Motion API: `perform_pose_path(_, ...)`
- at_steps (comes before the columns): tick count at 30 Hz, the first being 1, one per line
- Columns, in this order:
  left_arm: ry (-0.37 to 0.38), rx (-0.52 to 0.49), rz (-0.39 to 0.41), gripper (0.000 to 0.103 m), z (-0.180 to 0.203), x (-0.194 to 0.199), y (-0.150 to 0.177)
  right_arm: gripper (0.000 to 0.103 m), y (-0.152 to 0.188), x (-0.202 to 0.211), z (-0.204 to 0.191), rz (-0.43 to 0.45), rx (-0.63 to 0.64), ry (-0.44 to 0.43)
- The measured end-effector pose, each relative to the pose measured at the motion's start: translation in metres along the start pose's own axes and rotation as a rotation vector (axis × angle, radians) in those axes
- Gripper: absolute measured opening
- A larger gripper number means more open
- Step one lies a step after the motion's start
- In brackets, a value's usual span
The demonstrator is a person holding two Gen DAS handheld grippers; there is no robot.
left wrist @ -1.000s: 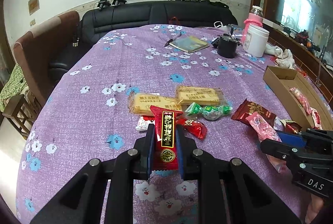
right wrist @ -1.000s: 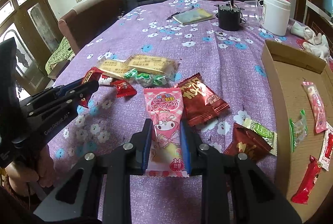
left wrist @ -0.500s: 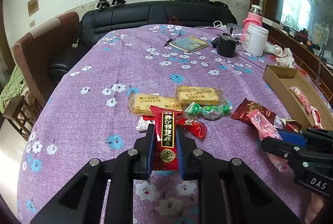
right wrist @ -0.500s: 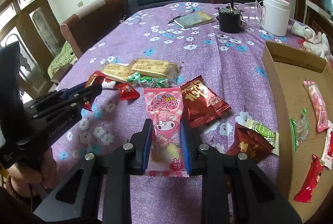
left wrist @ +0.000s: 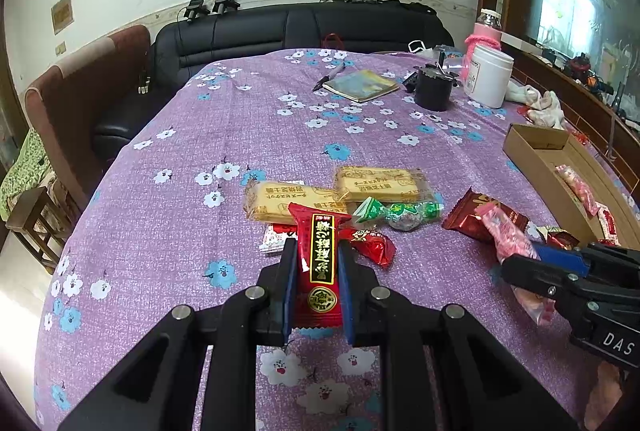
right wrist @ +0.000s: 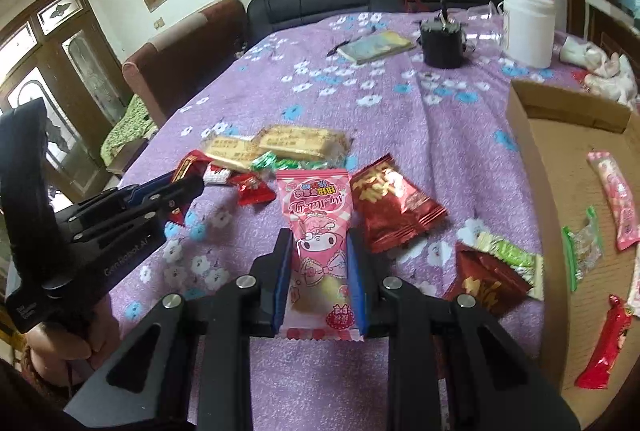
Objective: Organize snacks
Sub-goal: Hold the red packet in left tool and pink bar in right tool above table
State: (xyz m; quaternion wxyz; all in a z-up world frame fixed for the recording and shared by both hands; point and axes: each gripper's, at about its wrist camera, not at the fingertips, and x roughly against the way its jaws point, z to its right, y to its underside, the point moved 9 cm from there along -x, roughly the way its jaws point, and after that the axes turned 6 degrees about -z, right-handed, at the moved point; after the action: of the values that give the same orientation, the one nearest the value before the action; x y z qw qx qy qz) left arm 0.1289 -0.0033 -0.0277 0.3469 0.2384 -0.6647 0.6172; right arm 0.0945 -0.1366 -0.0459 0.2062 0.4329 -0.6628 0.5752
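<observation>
Low in the frame, our left gripper (left wrist: 316,283) fingers clamp a red foil snack bar (left wrist: 320,263); our right gripper (right wrist: 320,283) holds a pink cartoon packet (right wrist: 320,239). Next, we'd judge, both go to the cardboard box (right wrist: 560,191) at right.

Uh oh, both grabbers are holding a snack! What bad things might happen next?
1. The left hand-held gripper pinches the red snack packet only by its side edges, so it might slip out.
2. The right hand-held gripper squeezes the pink snack packet; the treat inside may get squashed.
3. Either packet might miss the cardboard box.
</observation>
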Motion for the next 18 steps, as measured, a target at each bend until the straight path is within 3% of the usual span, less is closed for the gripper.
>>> perform_pose_path(18, 0.021, -0.005, 0.018, 0.017, 0.0019, 0.0061, -0.0009, 0.030, -0.0055, 0.0101, 0.0018, 0.032, 0.013, 0.013)
